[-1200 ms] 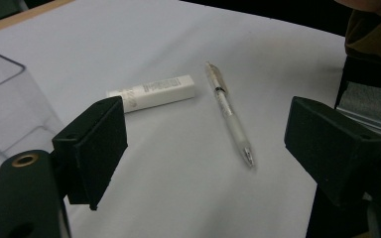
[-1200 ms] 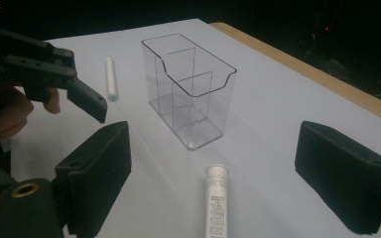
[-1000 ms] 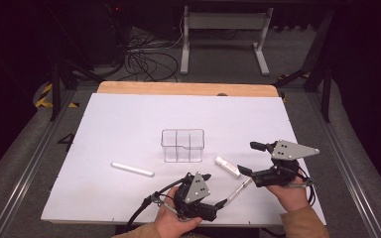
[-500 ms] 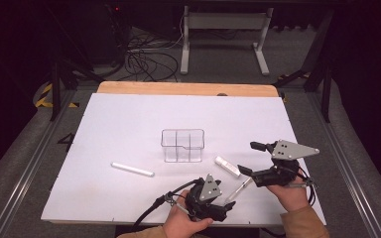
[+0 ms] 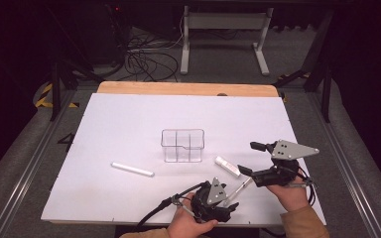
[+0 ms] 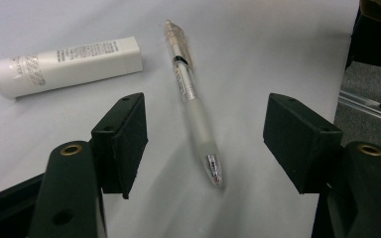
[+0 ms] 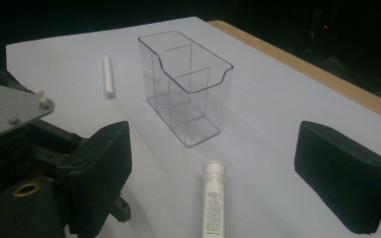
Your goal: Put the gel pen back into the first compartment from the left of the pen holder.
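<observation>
A clear pen lies flat on the white table near its front edge, tip toward me. In the left gripper view my left gripper straddles it. Its jaws have just been closing, but the pads stand clear of the barrel on both sides. From above, the left gripper sits low over the pen. A white tube lies just beyond the pen. My right gripper hovers open to the right of the tube, with nothing between its pads.
A clear divided organizer box stands upright mid-table, also ahead in the right gripper view. A white stick lies left of it. A wooden strip edges the table's far side.
My left gripper has moved right and down over the pen, and its jaws have narrowed around it. The right gripper has stayed put.
</observation>
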### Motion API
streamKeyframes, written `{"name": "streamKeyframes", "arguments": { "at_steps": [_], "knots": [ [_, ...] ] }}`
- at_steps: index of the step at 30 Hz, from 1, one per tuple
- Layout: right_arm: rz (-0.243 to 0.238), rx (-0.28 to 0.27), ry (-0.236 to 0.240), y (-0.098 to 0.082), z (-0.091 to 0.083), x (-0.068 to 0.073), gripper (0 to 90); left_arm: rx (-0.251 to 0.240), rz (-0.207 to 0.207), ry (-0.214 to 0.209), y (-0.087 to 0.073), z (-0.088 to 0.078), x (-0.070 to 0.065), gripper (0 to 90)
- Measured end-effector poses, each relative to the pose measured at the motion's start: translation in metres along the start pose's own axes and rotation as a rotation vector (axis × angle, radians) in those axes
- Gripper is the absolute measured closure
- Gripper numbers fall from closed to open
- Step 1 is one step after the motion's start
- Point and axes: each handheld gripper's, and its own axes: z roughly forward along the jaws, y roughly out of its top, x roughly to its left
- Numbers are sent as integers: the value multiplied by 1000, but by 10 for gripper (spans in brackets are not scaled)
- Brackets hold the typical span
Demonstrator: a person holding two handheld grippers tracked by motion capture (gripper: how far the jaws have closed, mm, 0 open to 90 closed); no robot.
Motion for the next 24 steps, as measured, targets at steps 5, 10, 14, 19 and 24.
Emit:
{"name": "streamKeyframes", "arguments": {
  "at_steps": [5, 10, 14, 19, 24],
  "knots": [
    [1, -2, -2, 0, -1, 0, 152, 9, 7, 6, 0, 2, -1, 373],
    [-2, 0, 1, 0, 0, -1, 153, 37, 17, 8, 1, 5, -1, 428],
    [-3, 0, 2, 0, 1, 0, 152, 60, 8, 14, 2, 8, -3, 472],
    [0, -1, 5, 0, 1, -1, 152, 86, 24, 3, 3, 10, -3, 573],
    [0, 3, 9, -1, 1, 0, 153, 115, 32, 7, 4, 12, -4, 651]
  ]
}}
